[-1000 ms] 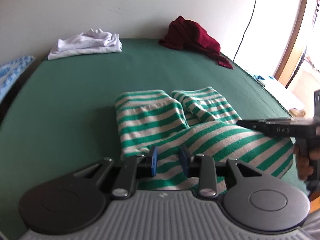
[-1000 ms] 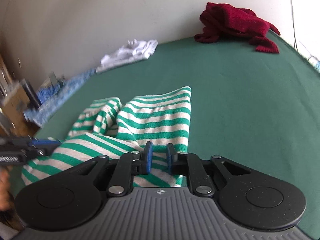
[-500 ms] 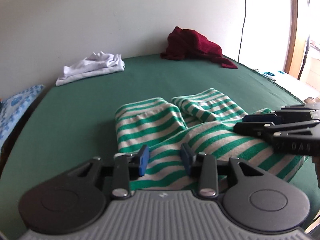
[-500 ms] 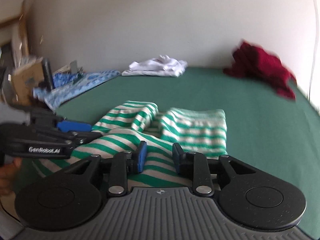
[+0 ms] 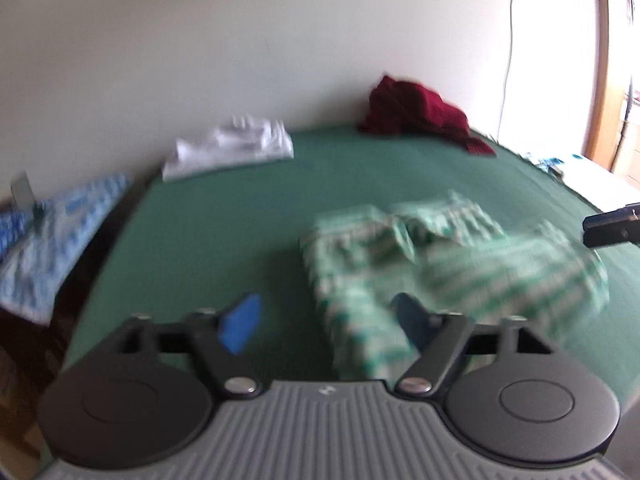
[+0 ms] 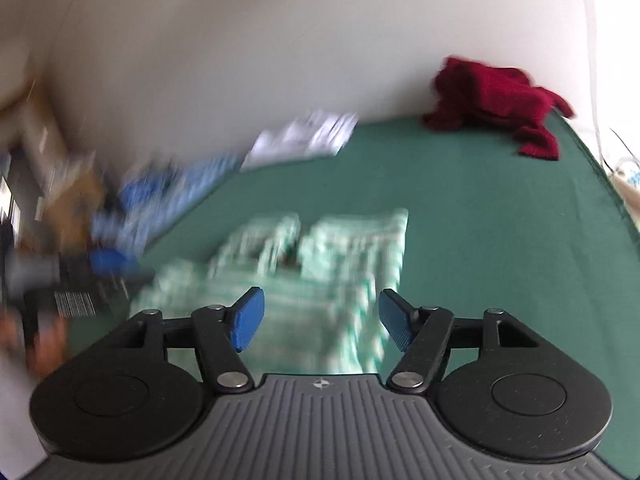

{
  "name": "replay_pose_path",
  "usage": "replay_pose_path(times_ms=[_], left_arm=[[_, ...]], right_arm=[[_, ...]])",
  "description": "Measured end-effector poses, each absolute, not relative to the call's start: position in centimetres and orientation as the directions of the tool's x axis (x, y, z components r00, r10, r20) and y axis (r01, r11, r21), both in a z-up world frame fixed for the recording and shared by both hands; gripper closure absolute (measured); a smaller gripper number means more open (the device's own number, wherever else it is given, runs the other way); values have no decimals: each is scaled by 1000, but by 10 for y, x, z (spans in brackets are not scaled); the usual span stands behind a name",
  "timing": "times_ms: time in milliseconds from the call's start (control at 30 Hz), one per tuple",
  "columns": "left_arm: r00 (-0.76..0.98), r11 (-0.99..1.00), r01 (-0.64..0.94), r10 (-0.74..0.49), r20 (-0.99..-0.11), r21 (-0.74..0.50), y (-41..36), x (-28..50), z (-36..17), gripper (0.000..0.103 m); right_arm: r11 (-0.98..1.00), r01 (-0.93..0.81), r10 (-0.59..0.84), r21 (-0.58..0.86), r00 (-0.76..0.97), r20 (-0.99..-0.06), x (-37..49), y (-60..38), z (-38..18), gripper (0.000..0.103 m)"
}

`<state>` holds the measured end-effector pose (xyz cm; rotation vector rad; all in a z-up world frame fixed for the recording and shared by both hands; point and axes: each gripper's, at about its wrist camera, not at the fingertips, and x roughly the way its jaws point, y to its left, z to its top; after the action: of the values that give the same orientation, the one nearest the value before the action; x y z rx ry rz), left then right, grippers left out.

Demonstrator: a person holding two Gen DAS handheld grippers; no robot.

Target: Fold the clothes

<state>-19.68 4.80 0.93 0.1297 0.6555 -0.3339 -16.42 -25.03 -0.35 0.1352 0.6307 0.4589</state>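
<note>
1. Green table, set against a pale wall, fills both wrist views; whether it is a table or a bed under the cloth cannot be told.
2. Striped garment, green and white, lies bunched on the near part of the table, with two lobes pointing toward the wall. Motion blur hides its edges and any fold lines, so how far its folding has gone cannot be judged.
3. Dark red garment lies heaped at the far right by the wall; white garment lies flatter at the far left, apparently folded.
4. Left gripper: fingers spread wide, holding nothing. Striped garment lies ahead and to the right, its near hem reaching between the fingers.
5. Right gripper: fingers spread wide, holding nothing. Striped garment lies directly ahead and below, so this gripper seems the better centred.
6. Blue patterned cloth lies off the table's left edge, blurred.
</note>
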Motion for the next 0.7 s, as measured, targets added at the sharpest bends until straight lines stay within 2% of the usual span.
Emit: replay_pose_path(times_ms=[100,200,300,367,400,433,467,500,567,633,700], left_arm=[[644,907,422,-307,-701,-9,52,-217,-10,21],[639,862,503,-326,-697,59,35,-226,-24,21],[657,862,498,-308,-688,90,32,-215,-36,25],[662,860,499,-299,-687,106,32,-208,-42,23],[655,858,506,-313,-687,92,33,-204,-41,31],[649,854,513,-322,-690,84,33,-203,-40,48],[642,849,522,-328,-693,82,31,-202,-38,52],[635,844,531,-334,-697,79,29,-201,-37,60],[638,842,532,-327,-697,92,24,-204,-34,67],[628,856,514,-338,-701,48,25,-207,-24,78],[615,870,493,-356,-703,-9,27,-210,-11,80]], right_arm=[[879,-443,457,173,685,-567,-182,-249,-6,37],[855,-512,457,89,660,-597,-200,-248,-9,37],[819,-573,452,7,638,-624,-217,-246,-12,37],[812,-583,446,-33,656,-609,-212,-240,-19,37],[803,-594,451,-43,655,-607,-208,-239,-22,37],[795,-604,456,-54,653,-604,-204,-237,-24,42],[788,-612,461,-60,653,-601,-201,-236,-26,52],[793,-608,465,-48,654,-597,-199,-237,-26,55],[800,-600,478,-4,641,-601,-196,-241,-22,63],[802,-596,490,41,618,-614,-194,-244,-16,68],[799,-595,508,86,591,-627,-195,-247,-6,70]])
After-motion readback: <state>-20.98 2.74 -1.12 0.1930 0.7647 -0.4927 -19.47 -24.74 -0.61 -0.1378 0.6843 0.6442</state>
